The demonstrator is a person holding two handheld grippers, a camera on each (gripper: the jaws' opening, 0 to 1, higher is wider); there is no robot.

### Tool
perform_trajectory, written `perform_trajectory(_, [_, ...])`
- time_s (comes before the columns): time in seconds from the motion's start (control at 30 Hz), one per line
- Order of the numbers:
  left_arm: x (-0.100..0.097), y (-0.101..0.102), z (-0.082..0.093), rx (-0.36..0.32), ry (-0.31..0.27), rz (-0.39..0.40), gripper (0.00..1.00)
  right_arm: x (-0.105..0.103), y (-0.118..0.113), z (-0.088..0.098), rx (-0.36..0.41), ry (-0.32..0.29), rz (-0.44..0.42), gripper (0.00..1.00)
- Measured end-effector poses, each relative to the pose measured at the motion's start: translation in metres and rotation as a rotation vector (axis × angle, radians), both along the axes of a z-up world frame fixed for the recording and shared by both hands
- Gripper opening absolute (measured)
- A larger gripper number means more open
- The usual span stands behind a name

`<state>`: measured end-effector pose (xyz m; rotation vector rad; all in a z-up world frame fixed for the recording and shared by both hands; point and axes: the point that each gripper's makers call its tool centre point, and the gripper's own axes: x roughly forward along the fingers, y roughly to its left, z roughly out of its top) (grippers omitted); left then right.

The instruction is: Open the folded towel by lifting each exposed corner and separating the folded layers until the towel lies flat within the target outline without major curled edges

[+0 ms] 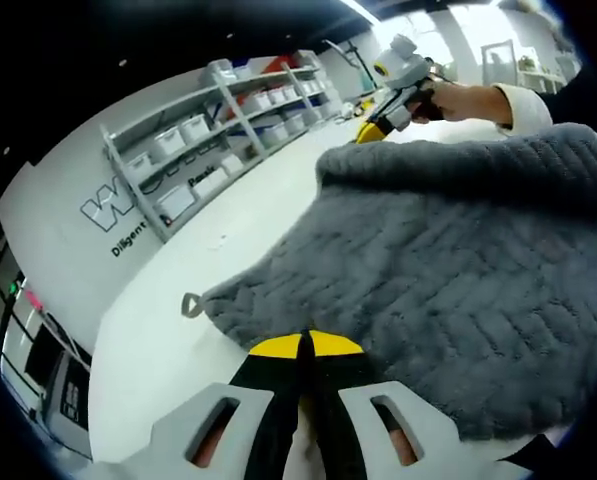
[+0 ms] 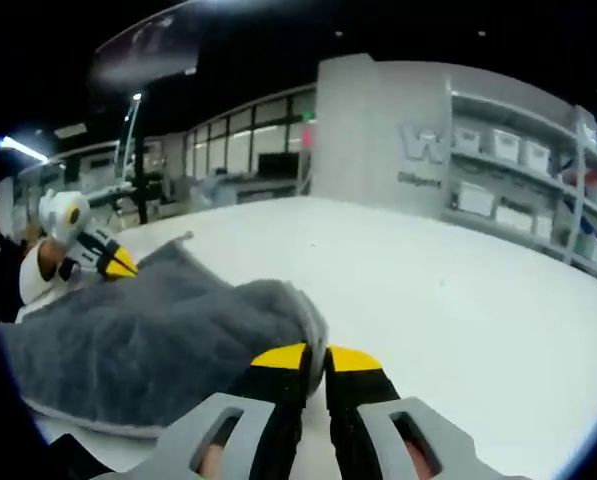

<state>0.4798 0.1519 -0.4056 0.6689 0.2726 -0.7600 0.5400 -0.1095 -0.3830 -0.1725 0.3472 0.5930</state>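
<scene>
Right now your left gripper point(image 1: 306, 345) has its yellow-tipped jaws pressed together on the near edge of the grey towel point(image 1: 438, 290); in the left gripper view the fabric spreads away from the tips, quilted in a zigzag pattern, with a thick rolled fold along its far edge. A small hanging loop point(image 1: 191, 305) sticks out from the towel's corner just beside your left tips, lying on the white table point(image 1: 178, 330).

Your right gripper point(image 2: 316, 356) also has its jaws drawn together, and in the right gripper view a rounded fold of the towel point(image 2: 158, 340) sits right at the yellow tips, so it looks pinched there, though the contact itself is hard to make out. The towel lies bunched and doubled over on the table point(image 2: 448, 300), not spread flat, and its far corner rises toward the other gripper.

You can see each gripper from the other's camera: the right gripper point(image 1: 378, 128) appears beyond the rolled fold, held in your hand point(image 1: 468, 100) with a white cuff behind it, and the left gripper point(image 2: 113, 262) appears at the towel's raised corner.

Behind the table stand white shelves point(image 1: 228, 130) loaded with pale storage bins, and a wall with lettering.
</scene>
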Motion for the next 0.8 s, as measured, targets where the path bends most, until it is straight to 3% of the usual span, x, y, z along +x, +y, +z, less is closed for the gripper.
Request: perform_trajectory(0.8, [0.001, 0.000, 0.001, 0.001, -0.002, 0.001, 0.00, 0.001, -0.021, -0.012, -0.160, -0.008, -0.049, 0.02])
